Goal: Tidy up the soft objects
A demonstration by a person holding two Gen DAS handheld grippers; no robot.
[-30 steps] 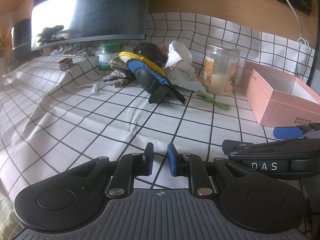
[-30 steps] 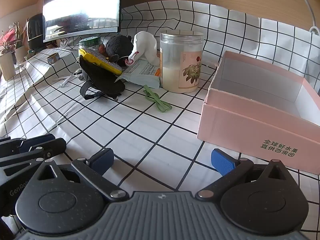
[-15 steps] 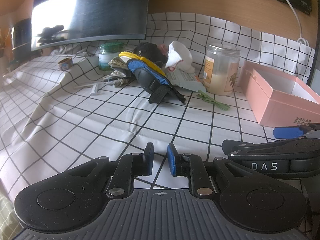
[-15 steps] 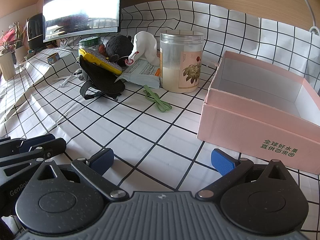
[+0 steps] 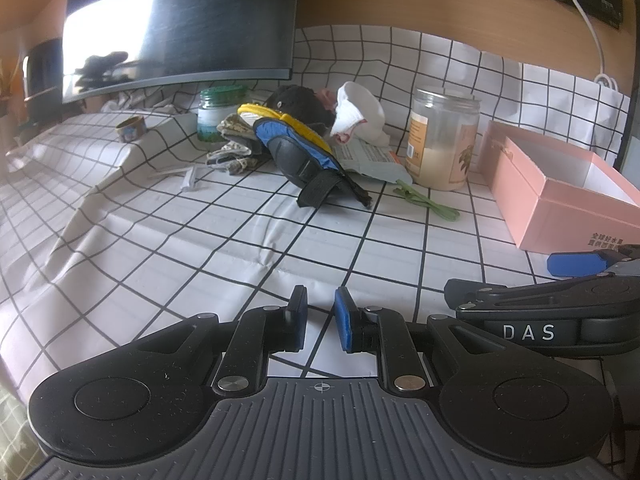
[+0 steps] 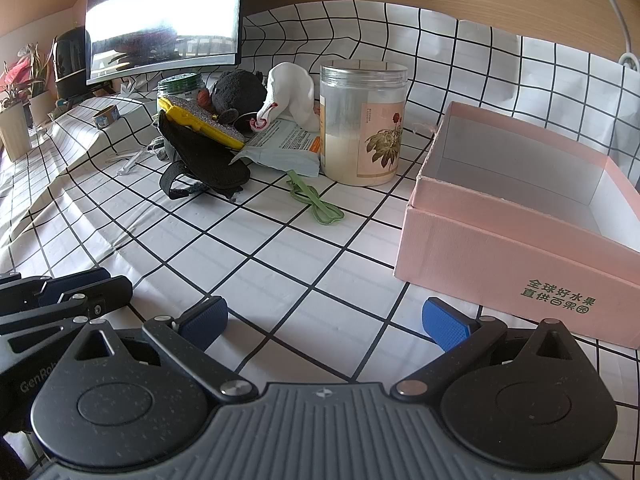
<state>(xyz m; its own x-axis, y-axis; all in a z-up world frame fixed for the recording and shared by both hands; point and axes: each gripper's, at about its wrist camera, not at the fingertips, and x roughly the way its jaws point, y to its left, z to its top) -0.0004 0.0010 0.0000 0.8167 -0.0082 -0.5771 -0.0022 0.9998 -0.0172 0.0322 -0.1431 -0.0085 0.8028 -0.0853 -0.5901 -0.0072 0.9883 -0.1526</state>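
Observation:
A pile of soft things lies at the back of the checked tablecloth: a black, blue and yellow glove point(image 5: 298, 148) point(image 6: 200, 150), a black plush toy point(image 5: 298, 100) point(image 6: 238, 94), a white sock point(image 5: 358, 114) point(image 6: 290, 96) and a patterned cloth point(image 5: 236, 136). An open, empty pink box point(image 5: 560, 196) point(image 6: 516, 220) stands on the right. My left gripper point(image 5: 320, 320) is nearly shut and empty, low over the near cloth. My right gripper point(image 6: 324, 322) is open and empty, just left of the box's front corner.
A clear plastic jar point(image 5: 442, 140) point(image 6: 362, 120) stands between pile and box. A green rubber band point(image 5: 426, 200) point(image 6: 316, 202) and a flat packet point(image 6: 280, 150) lie before it. A green-lidded jar point(image 5: 218, 114), tape roll point(image 5: 130, 128) and monitor point(image 5: 180, 24) are behind.

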